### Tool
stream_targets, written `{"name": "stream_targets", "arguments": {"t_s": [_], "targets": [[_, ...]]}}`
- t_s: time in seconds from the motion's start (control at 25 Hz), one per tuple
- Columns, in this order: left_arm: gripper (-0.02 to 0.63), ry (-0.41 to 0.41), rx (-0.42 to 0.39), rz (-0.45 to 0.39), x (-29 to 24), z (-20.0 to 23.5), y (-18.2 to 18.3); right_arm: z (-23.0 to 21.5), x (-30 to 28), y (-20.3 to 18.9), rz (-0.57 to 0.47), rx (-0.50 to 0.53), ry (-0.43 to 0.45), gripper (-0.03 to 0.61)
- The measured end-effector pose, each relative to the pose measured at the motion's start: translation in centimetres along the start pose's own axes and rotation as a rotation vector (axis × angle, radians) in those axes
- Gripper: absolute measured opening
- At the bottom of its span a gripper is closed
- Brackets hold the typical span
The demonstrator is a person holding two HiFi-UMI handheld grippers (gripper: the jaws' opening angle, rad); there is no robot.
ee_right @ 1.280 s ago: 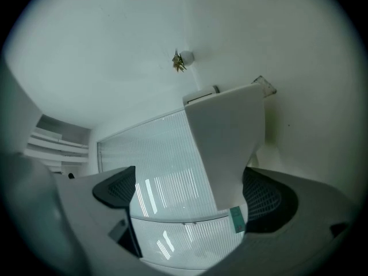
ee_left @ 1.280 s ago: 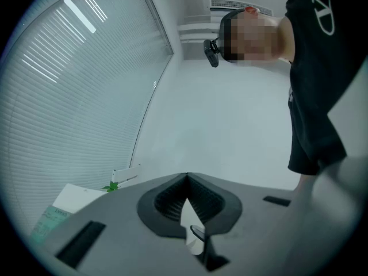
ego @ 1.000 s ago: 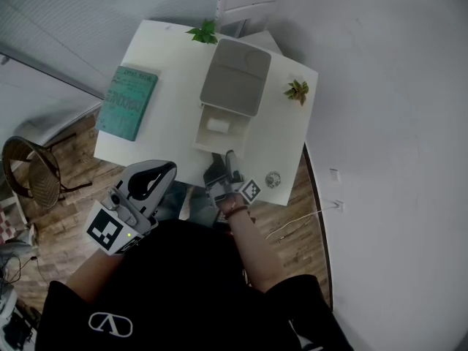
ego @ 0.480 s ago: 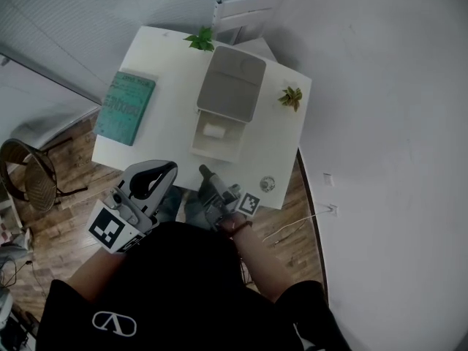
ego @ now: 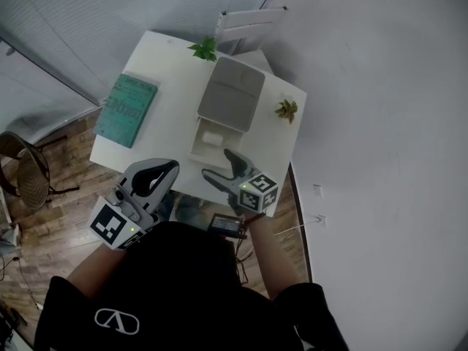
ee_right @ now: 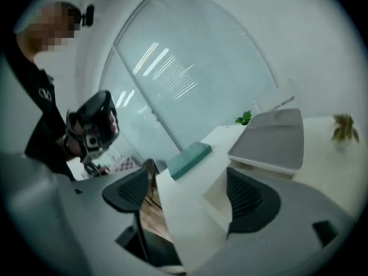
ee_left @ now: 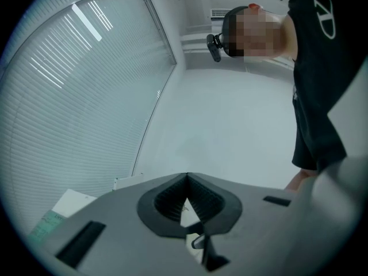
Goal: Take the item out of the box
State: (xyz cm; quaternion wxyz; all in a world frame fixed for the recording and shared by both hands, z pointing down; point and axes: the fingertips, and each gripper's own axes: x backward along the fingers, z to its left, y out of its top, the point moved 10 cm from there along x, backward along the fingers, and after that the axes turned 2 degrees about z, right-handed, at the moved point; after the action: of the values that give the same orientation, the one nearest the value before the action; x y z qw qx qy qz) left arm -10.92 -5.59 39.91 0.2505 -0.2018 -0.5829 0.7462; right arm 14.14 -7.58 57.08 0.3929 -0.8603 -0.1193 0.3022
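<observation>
An open white box (ego: 207,152) stands on the white table (ego: 164,134), its grey lid (ego: 231,93) folded back. A small white item (ego: 212,137) lies inside it. My right gripper (ego: 217,164) hovers at the table's front edge just short of the box. Its jaws are closing with nothing between them. In the right gripper view the right gripper (ee_right: 187,203) frames the table corner, with the box (ee_right: 217,195) and lid (ee_right: 270,140) beyond; the item is hidden there. My left gripper (ego: 174,164) is shut and empty at the left, tips together (ee_left: 187,175) and pointing up at the wall.
A teal book (ego: 126,110) lies on the table's left side. Two small plants (ego: 204,48) (ego: 285,110) stand by the lid. A white chair (ego: 248,19) is behind the table, a wicker chair (ego: 25,174) on the wood floor at left.
The right gripper pulled back from the box, then came forward again and rolled, so its spread jaws and marker cube now show. The left gripper stayed where it was.
</observation>
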Motion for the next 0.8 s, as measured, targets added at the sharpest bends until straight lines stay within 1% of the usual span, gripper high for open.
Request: {"name": "stream_targets", "arguments": {"t_s": [0.08, 0.16, 0.24, 0.28, 0.36, 0.44, 0.56, 0.64, 0.8], "targets": [[0.005, 0.016, 0.004, -0.004, 0.4, 0.3, 0.0, -0.9, -0.9, 0.9, 0.139, 0.167, -0.075, 0.388], [0.005, 0.032, 0.010, -0.008, 0.8, 0.6, 0.0, -1.3, -2.1, 1.6, 0.285, 0.349, -0.121, 0.383], [0.005, 0.046, 0.015, -0.012, 1.3, 0.8, -0.1, -1.5, -3.7, 1.7, 0.449, 0.547, -0.142, 0.379], [0.005, 0.052, 0.017, -0.015, 1.4, 0.9, -0.1, -1.6, -4.4, 1.7, 0.517, 0.631, -0.141, 0.365], [0.005, 0.063, 0.022, -0.021, 1.7, 1.1, -0.2, -1.9, -5.8, 1.6, 0.618, 0.742, -0.123, 0.326], [0.005, 0.071, 0.031, -0.012, 2.1, 1.3, -0.4, -2.5, -7.1, 1.5, 0.703, 0.791, -0.101, 0.305], [0.005, 0.076, 0.050, 0.016, 2.7, 1.5, -1.1, -3.9, -8.9, 1.2, 0.823, 0.817, -0.085, 0.305], [0.005, 0.084, 0.061, 0.030, 3.1, 1.6, -1.5, -4.6, -9.8, 1.2, 0.876, 0.834, -0.079, 0.307], [0.005, 0.110, 0.072, 0.027, 3.8, 2.0, -1.6, -5.5, -11.4, 0.8, 0.963, 0.838, -0.071, 0.300]]}}
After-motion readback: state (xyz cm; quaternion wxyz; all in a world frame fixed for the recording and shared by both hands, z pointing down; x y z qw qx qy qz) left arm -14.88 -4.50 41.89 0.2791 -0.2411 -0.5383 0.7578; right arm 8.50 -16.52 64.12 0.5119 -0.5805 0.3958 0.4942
